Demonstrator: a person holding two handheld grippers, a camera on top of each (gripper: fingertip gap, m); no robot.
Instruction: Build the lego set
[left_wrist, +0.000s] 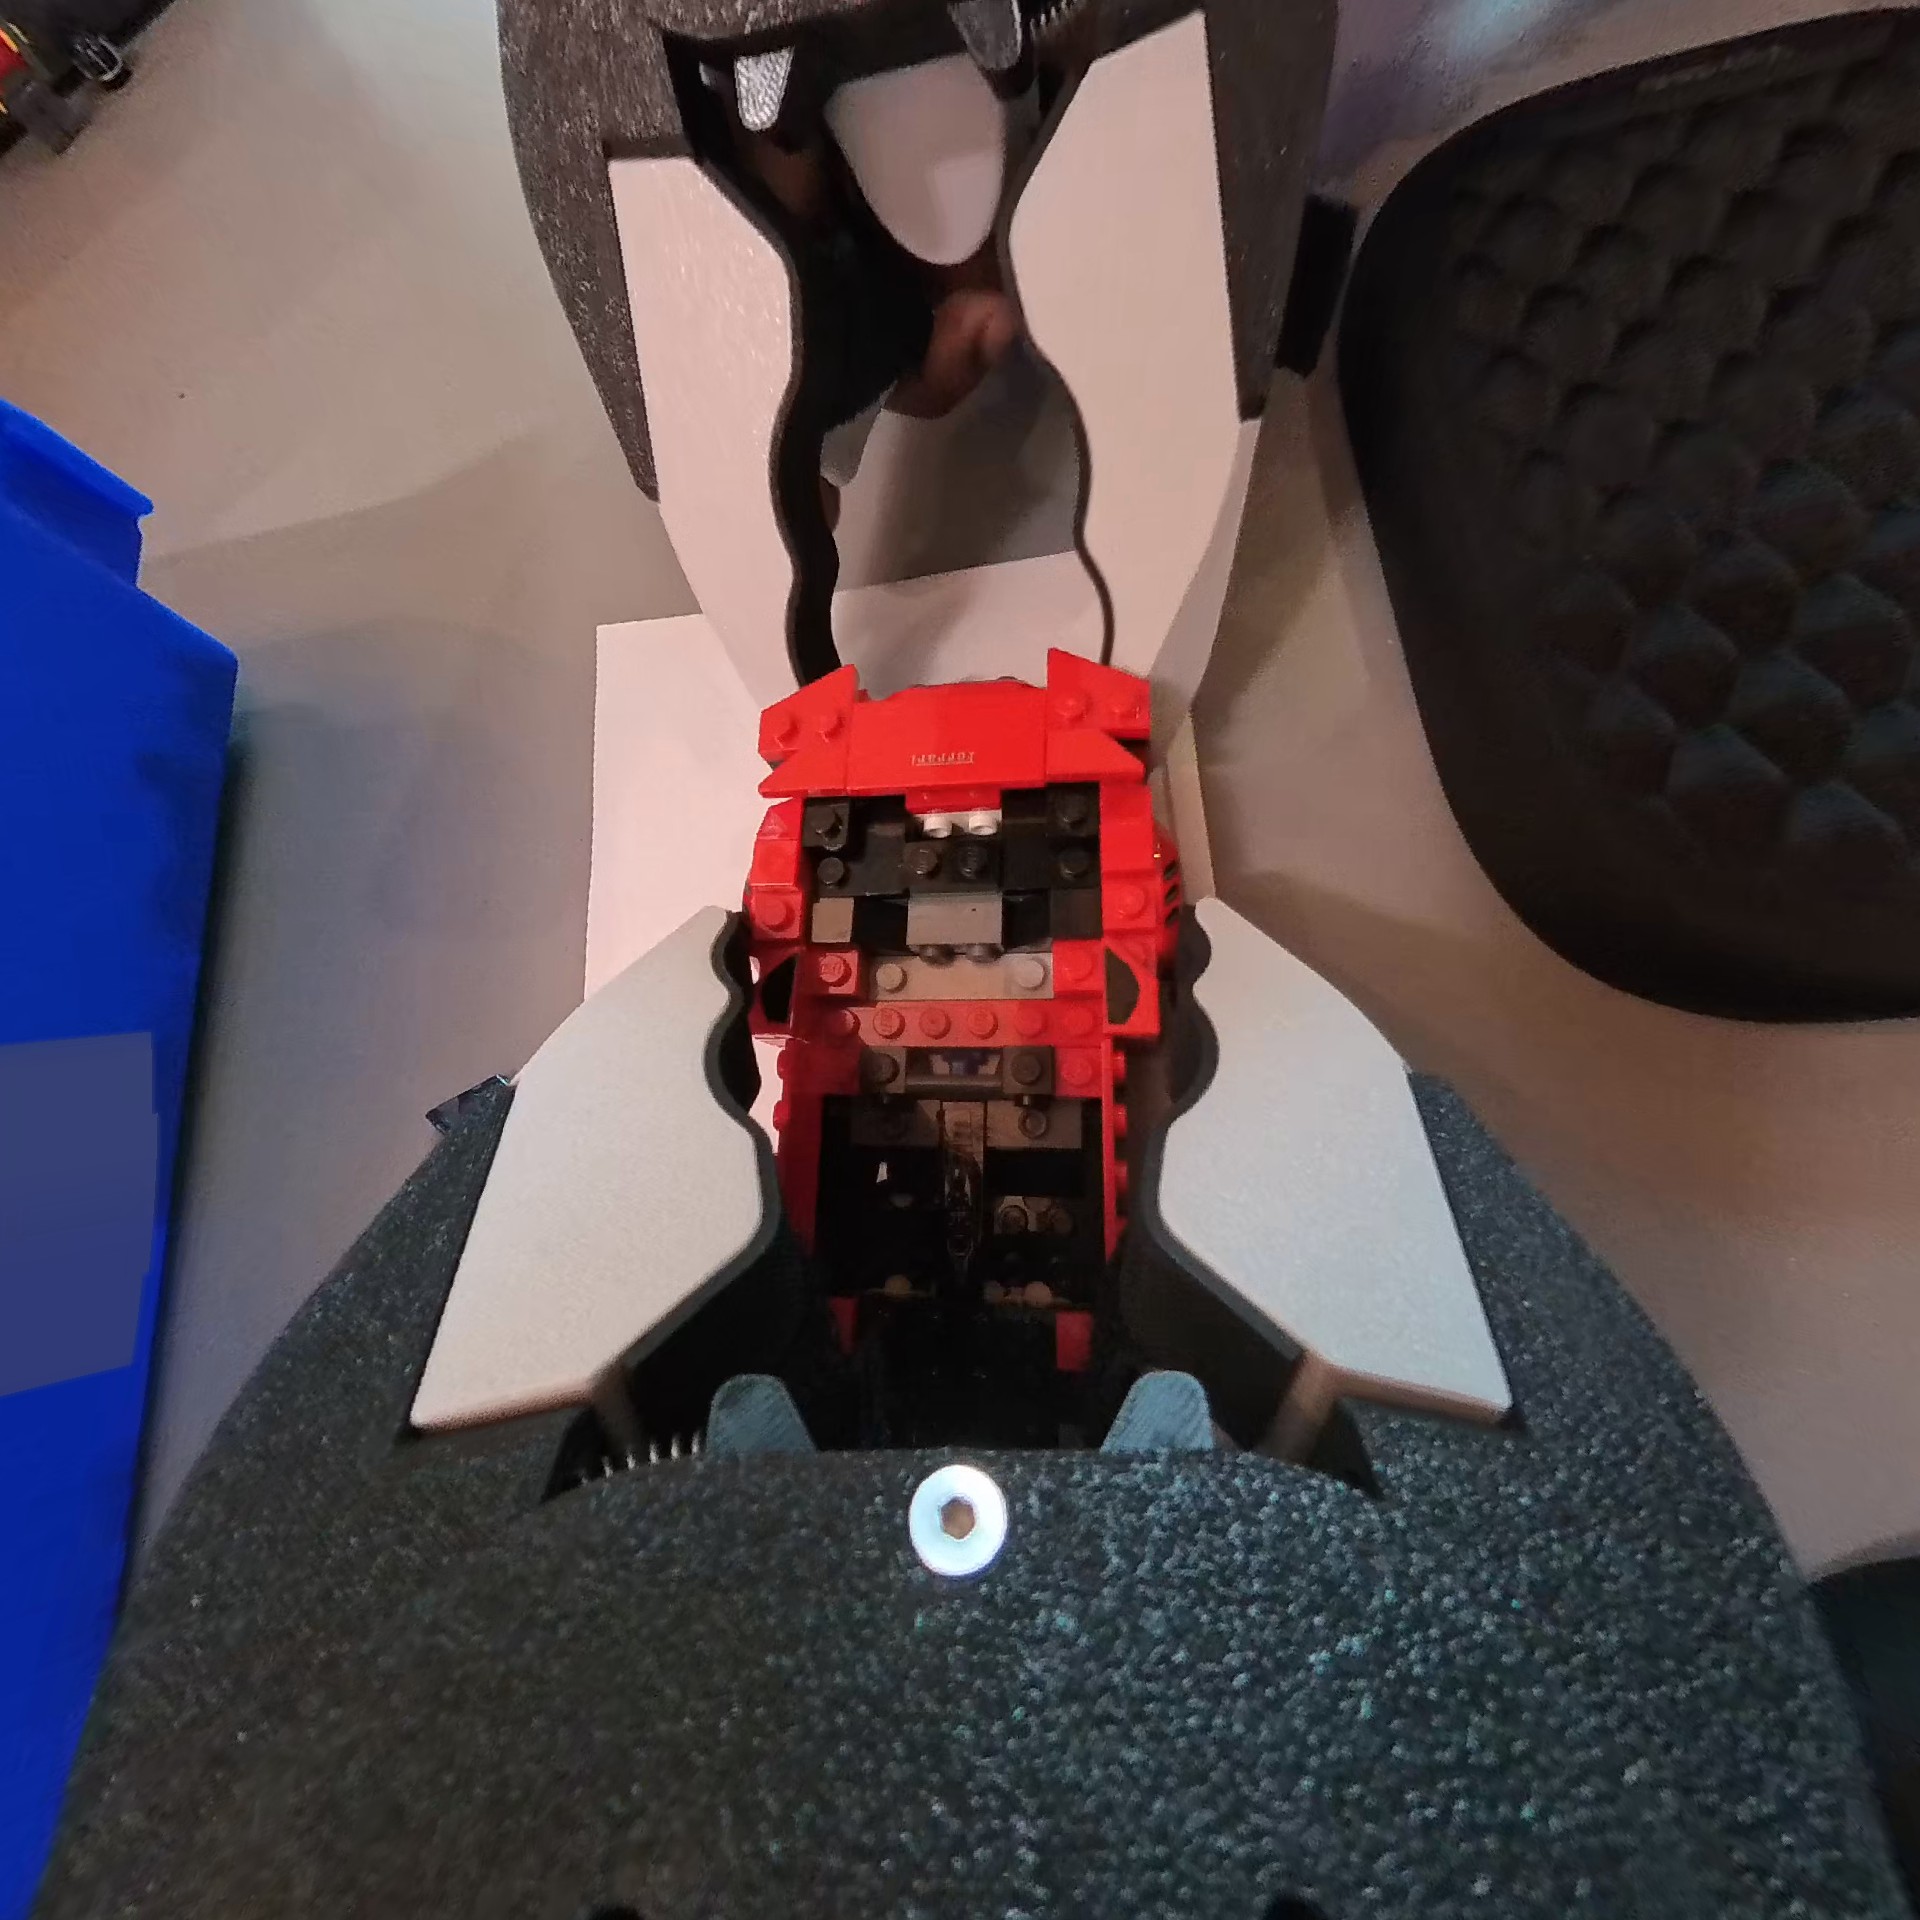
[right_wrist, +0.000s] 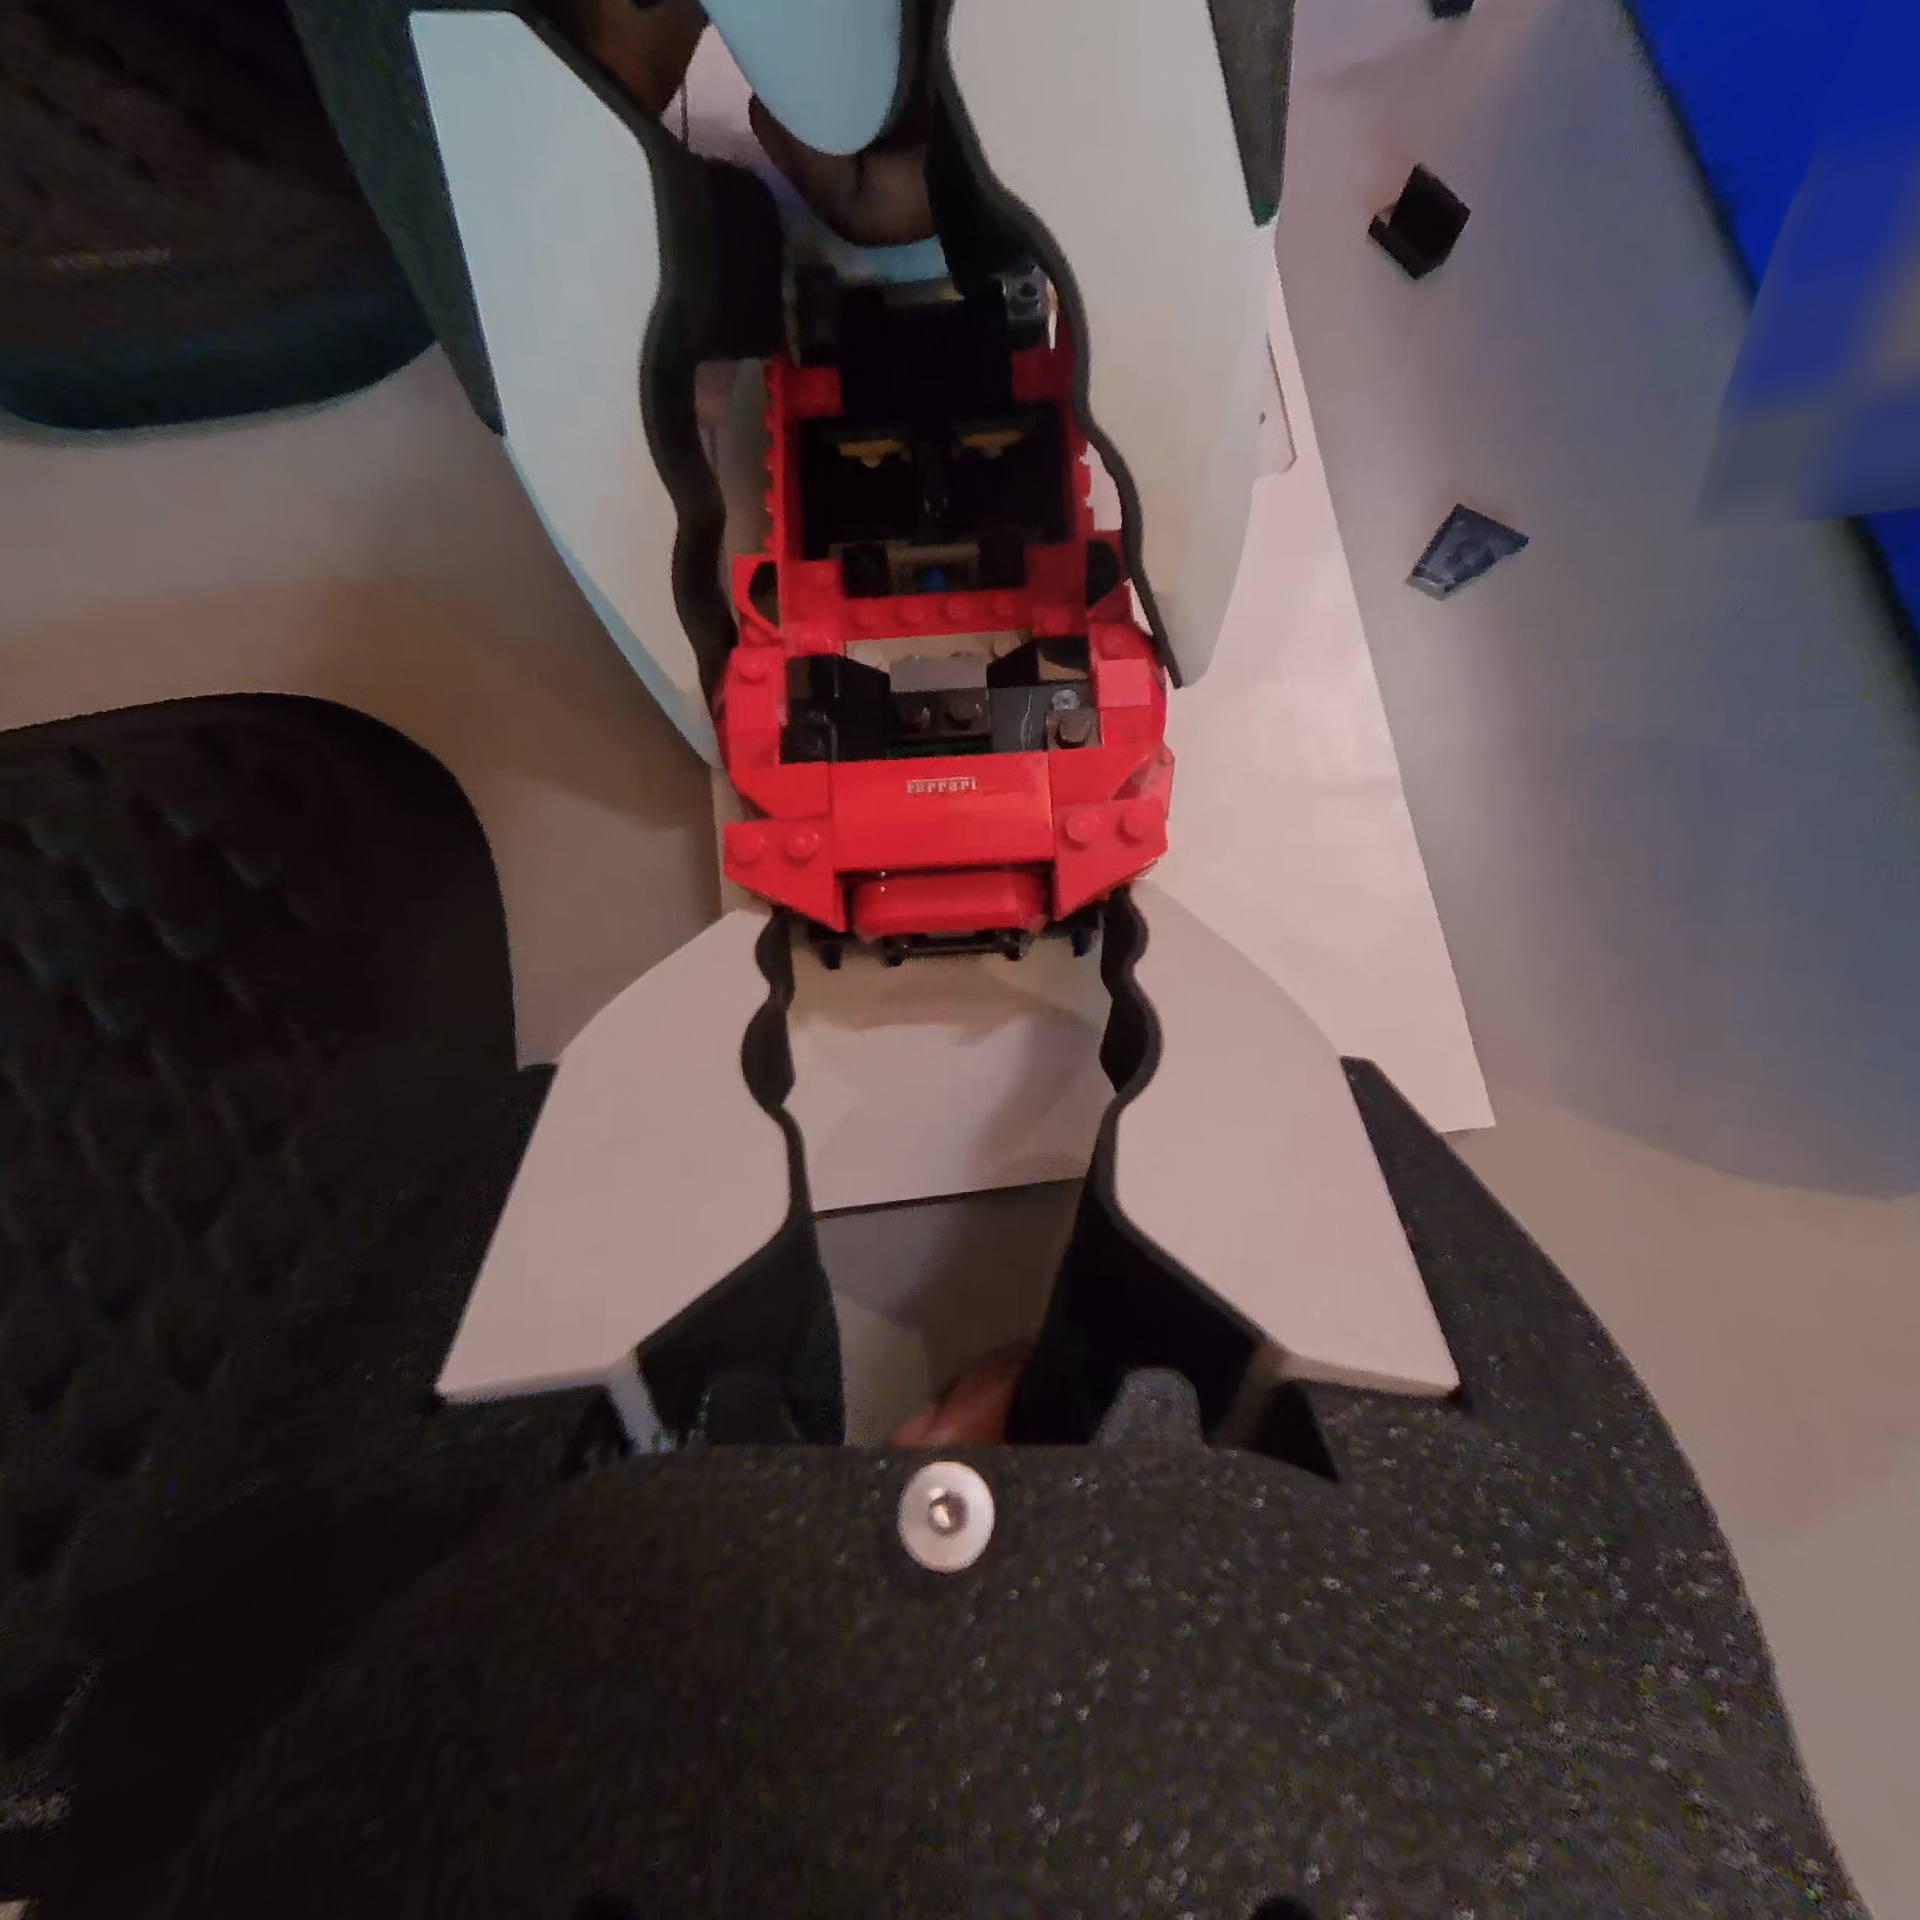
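A partly built red and black lego car (left_wrist: 951, 727) sits over a white sheet of paper (left_wrist: 665, 790), its top open and studs showing. My left gripper (left_wrist: 961, 935) is shut on the car, its fingers (left_wrist: 623, 1143) pressing on both sides of the body. The right wrist view shows the same car (right_wrist: 940, 821) held by the left gripper (right_wrist: 940, 696). My right gripper (right_wrist: 951, 935) faces it, open, with its fingertips (right_wrist: 774, 956) at the car's near end. The left wrist view shows the right gripper (left_wrist: 961, 655) beyond the car.
A blue bin (left_wrist: 83, 935) stands to the left of the left gripper and shows at the upper right of the right wrist view (right_wrist: 1829, 208). A black textured pad (left_wrist: 1662, 520) lies on the other side (right_wrist: 208, 1039). Two small dark loose pieces (right_wrist: 1418, 223) (right_wrist: 1465, 545) lie on the table. The grippers are tip to tip, or close to it.
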